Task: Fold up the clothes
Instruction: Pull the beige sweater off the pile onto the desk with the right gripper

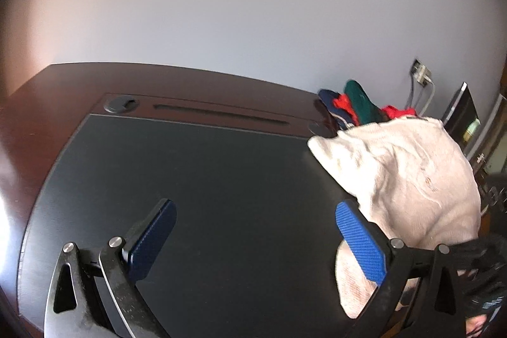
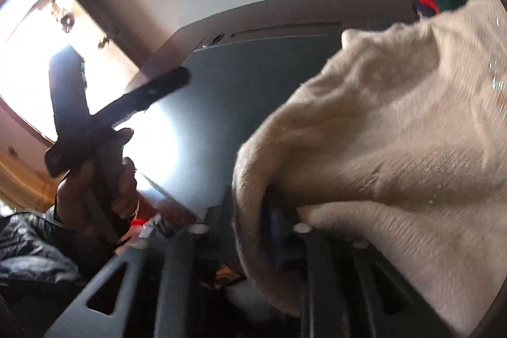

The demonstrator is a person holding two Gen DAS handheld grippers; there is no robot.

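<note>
the right gripper brings the cream sweater over the desk mat, cloth clenched between its jaws; the left gripper is released, empty. next: spread it flat.

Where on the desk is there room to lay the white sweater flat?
The dark desk mat is bare from its left edge across to the cream sweater, and back to the long slot. The brown desk left of it is bare too. The far right corner is crowded with a pile of colourful clothes.
</note>
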